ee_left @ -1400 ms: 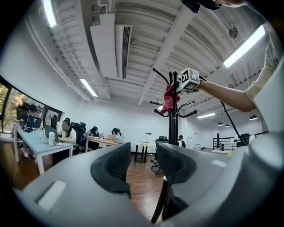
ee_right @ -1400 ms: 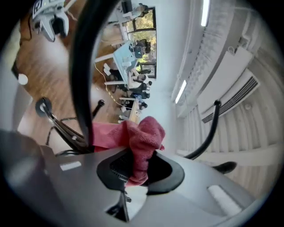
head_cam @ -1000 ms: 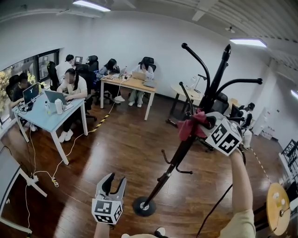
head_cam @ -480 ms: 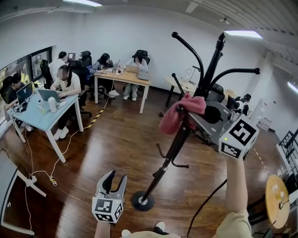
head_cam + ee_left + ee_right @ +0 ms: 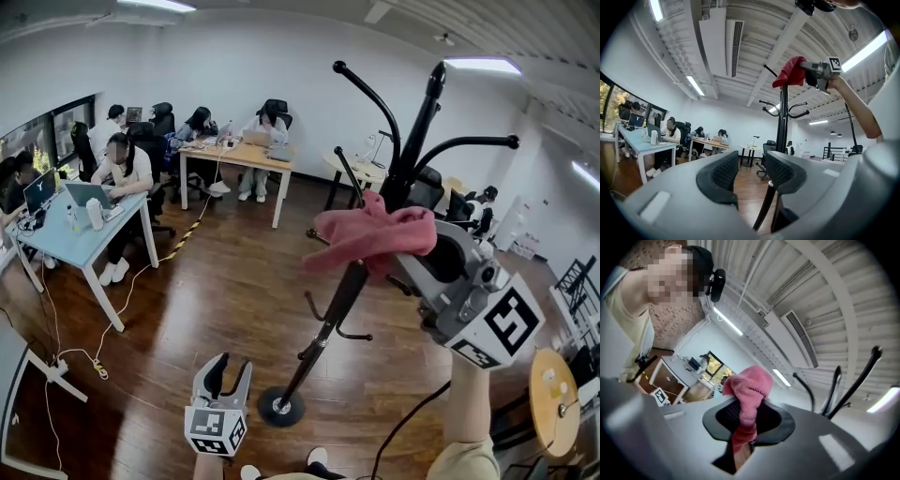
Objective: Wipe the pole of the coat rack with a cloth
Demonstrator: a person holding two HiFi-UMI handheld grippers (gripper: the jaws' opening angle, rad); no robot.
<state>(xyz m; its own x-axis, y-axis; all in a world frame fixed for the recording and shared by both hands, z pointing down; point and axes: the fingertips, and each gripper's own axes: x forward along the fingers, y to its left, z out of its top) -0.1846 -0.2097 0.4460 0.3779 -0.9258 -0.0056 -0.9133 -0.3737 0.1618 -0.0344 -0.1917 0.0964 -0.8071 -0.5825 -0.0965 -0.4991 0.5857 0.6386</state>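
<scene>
The black coat rack pole (image 5: 330, 314) leans up from its round base (image 5: 281, 408) to curved hooks (image 5: 375, 98) at the top. My right gripper (image 5: 401, 248) is raised at the upper pole, shut on a pink cloth (image 5: 370, 234) that drapes across the pole just under the hooks. In the right gripper view the cloth (image 5: 746, 390) is pinched between the jaws and the hooks (image 5: 834, 383) stand to the right. My left gripper (image 5: 223, 377) hangs low near the base, open and empty; its own view shows the pole (image 5: 783, 117), the cloth (image 5: 790, 70) and the right gripper (image 5: 818, 74) overhead.
People sit at a blue desk (image 5: 80, 234) on the left and a wooden desk (image 5: 234, 155) at the back. Office chairs (image 5: 427, 192) stand behind the rack. A small round yellow table (image 5: 553, 398) is at the right edge. Cables (image 5: 75, 352) trail over the wooden floor.
My right gripper has moved up and nearer the head camera with the cloth, which now spreads wider across the pole. The left gripper has hardly moved.
</scene>
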